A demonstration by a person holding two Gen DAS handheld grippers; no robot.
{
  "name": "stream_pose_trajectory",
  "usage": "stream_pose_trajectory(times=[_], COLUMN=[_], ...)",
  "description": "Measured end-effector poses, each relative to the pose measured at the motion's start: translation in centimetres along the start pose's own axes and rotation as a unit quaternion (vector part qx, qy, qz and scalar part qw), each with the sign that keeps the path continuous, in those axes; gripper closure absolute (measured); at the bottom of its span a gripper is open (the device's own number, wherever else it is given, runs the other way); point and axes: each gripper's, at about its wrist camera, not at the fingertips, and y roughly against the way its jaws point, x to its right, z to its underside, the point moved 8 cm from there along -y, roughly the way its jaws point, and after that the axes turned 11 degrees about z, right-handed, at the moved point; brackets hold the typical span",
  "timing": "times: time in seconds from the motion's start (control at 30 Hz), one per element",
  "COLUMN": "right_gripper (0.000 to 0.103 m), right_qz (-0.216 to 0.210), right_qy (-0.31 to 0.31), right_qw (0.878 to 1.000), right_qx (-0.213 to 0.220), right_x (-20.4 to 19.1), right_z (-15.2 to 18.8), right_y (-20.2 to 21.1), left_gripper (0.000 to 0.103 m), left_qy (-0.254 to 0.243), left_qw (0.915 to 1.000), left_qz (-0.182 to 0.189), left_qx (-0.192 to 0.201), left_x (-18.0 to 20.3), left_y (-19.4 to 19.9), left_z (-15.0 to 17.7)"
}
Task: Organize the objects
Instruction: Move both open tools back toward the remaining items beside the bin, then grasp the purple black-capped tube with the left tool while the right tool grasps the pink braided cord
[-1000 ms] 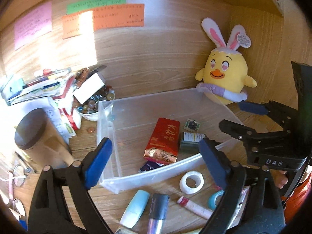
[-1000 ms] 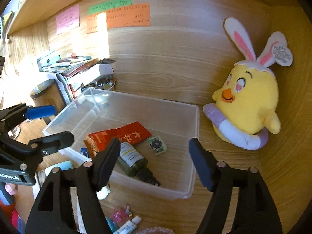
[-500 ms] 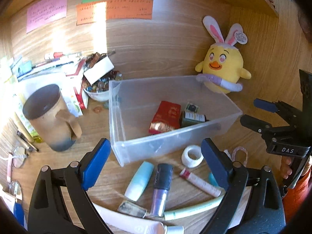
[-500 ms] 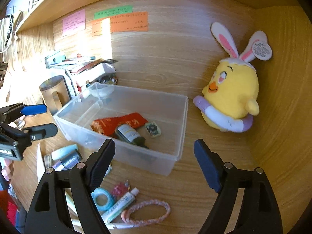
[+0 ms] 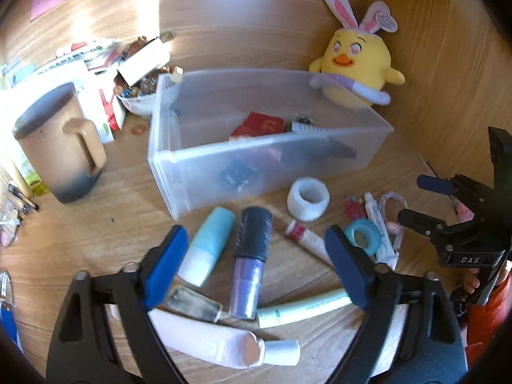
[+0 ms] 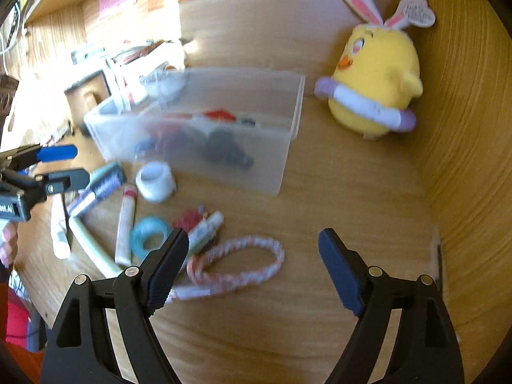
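A clear plastic bin [image 5: 204,166] [image 6: 281,172] on the wooden desk holds a red packet [image 5: 259,124], a dark bottle and small items. Loose items lie in front of it: a light blue tube [image 5: 209,246], a purple bottle with black cap [image 5: 249,265], a white tape roll [image 5: 308,199] [image 6: 155,180], a blue tape roll [image 5: 363,240] [image 6: 148,236], a pink tube [image 5: 217,345] and a braided cord [image 6: 236,262]. My left gripper [image 5: 256,268] is open and empty, above the blue tube and purple bottle. My right gripper [image 6: 252,265] is open and empty, over the cord.
A yellow bunny-eared plush [image 5: 355,67] [image 6: 374,86] sits at the back right beside the bin. A tan mug [image 5: 57,147] stands left of the bin, with a bowl of beads [image 5: 137,96] and stacked papers behind. The desk's wooden walls close in at the back and right.
Both grippers have pulled back from over the bin and tilted down toward the loose items in front of it. Both stay open and empty.
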Motion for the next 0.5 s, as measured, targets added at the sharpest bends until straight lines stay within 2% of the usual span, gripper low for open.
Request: stream_pose_trajectory(times=[0.13,0.27,0.5], right_gripper=[0.02,0.02,0.02], right_qz=[-0.009,-0.011,-0.012], right_qy=[0.0,-0.001,-0.002], right_qw=[1.0,1.0,0.999], right_qx=[-0.016,-0.024,-0.038], right_x=[-0.2,0.0,0.0], right_z=[1.3,1.7,1.5], right_y=[-0.4,-0.8,-1.7], left_gripper=[0.029,0.041,0.046], left_qy=[0.0,0.002,0.002], left_qw=[0.9999,0.9997,0.9994], left_qz=[0.005,0.013,0.014], left_qx=[-0.01,-0.022,-0.032], left_x=[0.2,0.2,0.1], left_y=[-0.4,-1.0,-2.1], left_z=[0.6,0.7,0.3])
